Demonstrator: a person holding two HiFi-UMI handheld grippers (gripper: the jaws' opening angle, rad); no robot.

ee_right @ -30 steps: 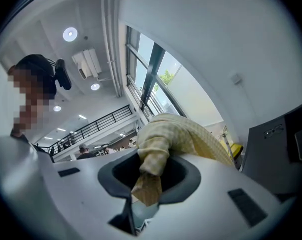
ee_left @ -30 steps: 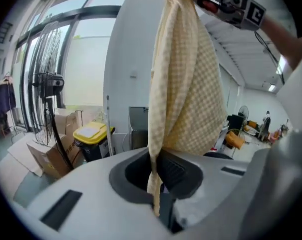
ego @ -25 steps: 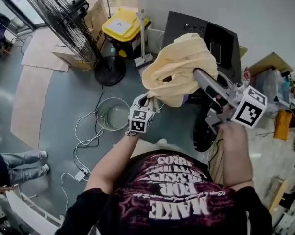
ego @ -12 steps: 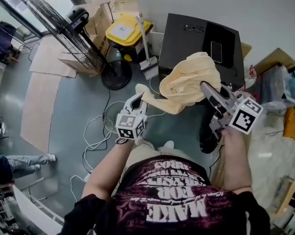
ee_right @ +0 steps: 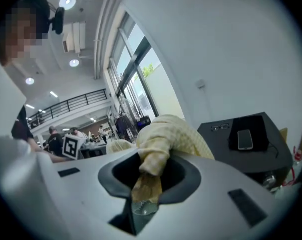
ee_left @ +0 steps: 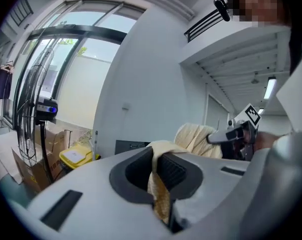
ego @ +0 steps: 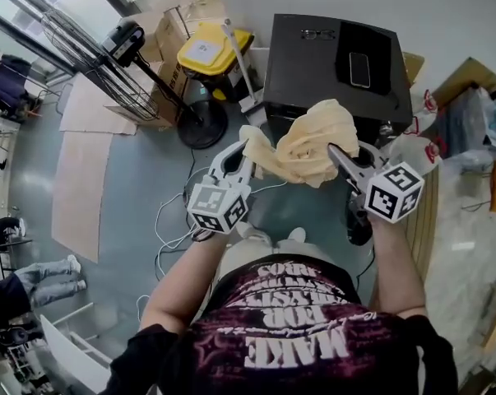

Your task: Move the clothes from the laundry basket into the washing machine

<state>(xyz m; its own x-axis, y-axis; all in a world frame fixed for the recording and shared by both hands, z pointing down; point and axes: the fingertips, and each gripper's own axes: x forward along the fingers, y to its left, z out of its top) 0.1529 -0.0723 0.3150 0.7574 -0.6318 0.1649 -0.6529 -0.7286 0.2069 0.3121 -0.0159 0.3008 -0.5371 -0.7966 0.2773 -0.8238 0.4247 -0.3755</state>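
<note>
Yellow garment point(ego: 312, 141), bunched, up in the air before the chest, strung between both grippers, well clear of the floor point(ego: 141, 179). Left gripper point(ego: 241, 150) clamped on one thin corner, jaws almost together with just a fold of cloth between. Right gripper point(ego: 336, 153) closed on a thicker wad, bulk of the fabric heaped over its jaws. Just beyond, against the wall, a black cabinet point(ego: 313, 64) with a phone point(ego: 359, 70) on top: probably the washing machine, yet no door or drum opening plainly in view. No laundry basket to be made out anywhere.

Step in hand, at a guess: carrying this piece over to the machine. To do it well:

Hold both grips firm; with only a corner in the left, easy to lose under any pull. Bring the grippers nearer each other rather than stretching the cloth taut. Watch the loose lobe hanging between them and lift high enough to clear the cabinet's edge and the cables point(ego: 172, 220) on the floor. Find the opening before lowering anything. Lead in with the right, heavier bundle, push well inside, then let go right first, left after, feeding the corner in last to avoid leaving a tail outside. Steer clear of the phone on top.
</note>
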